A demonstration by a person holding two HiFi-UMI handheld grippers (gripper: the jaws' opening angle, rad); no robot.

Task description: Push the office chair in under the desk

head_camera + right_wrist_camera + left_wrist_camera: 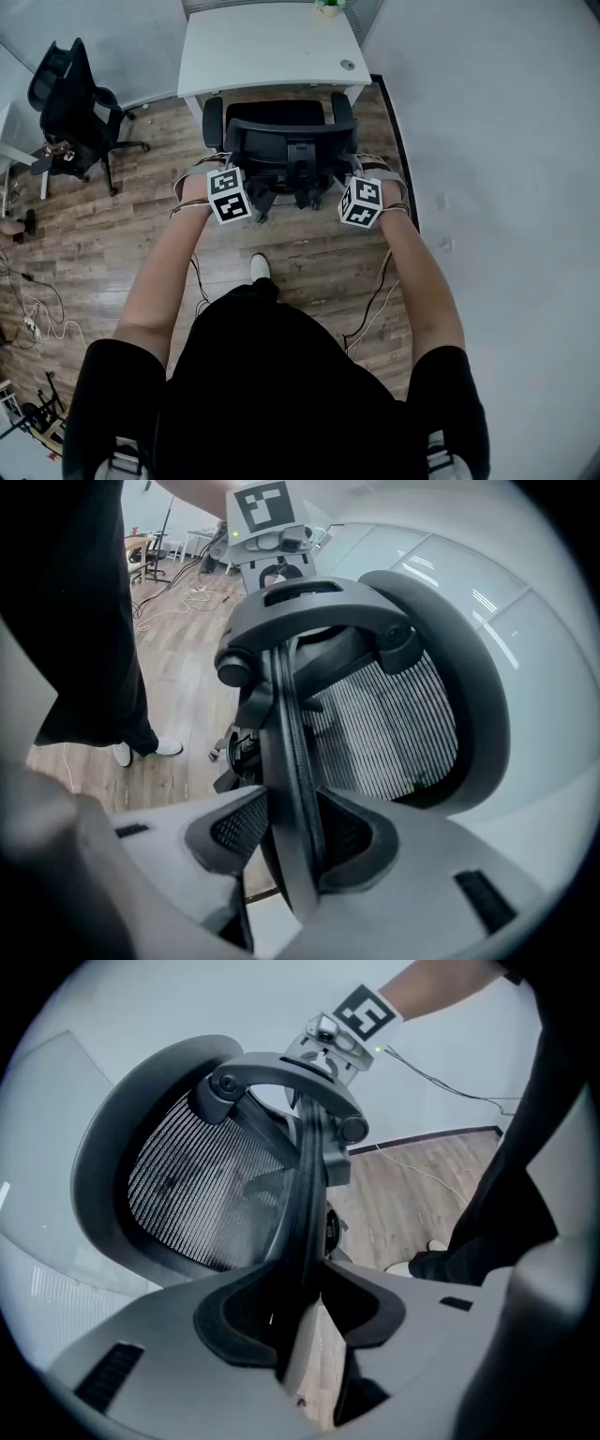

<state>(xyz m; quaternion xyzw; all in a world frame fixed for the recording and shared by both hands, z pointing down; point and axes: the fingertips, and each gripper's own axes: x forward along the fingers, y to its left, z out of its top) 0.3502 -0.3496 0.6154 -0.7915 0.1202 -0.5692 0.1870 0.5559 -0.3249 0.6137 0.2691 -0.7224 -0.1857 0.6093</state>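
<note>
A black office chair [281,141] stands in front of the white desk [262,47], its seat partly under the desk's front edge and its back toward me. My left gripper [236,178] is at the left edge of the backrest, my right gripper [352,183] at the right edge. In the left gripper view the backrest's dark rim [305,1194] runs between the pads of the left gripper [305,1283], which close on it. In the right gripper view the right gripper [295,822] clamps the rim [286,724] the same way, beside the mesh [394,724].
A second black office chair [70,103] stands at the far left. A white wall [497,141] runs close along the right of the desk. Cables [37,309] lie on the wooden floor at the left. My shoe [260,267] is just behind the chair's base.
</note>
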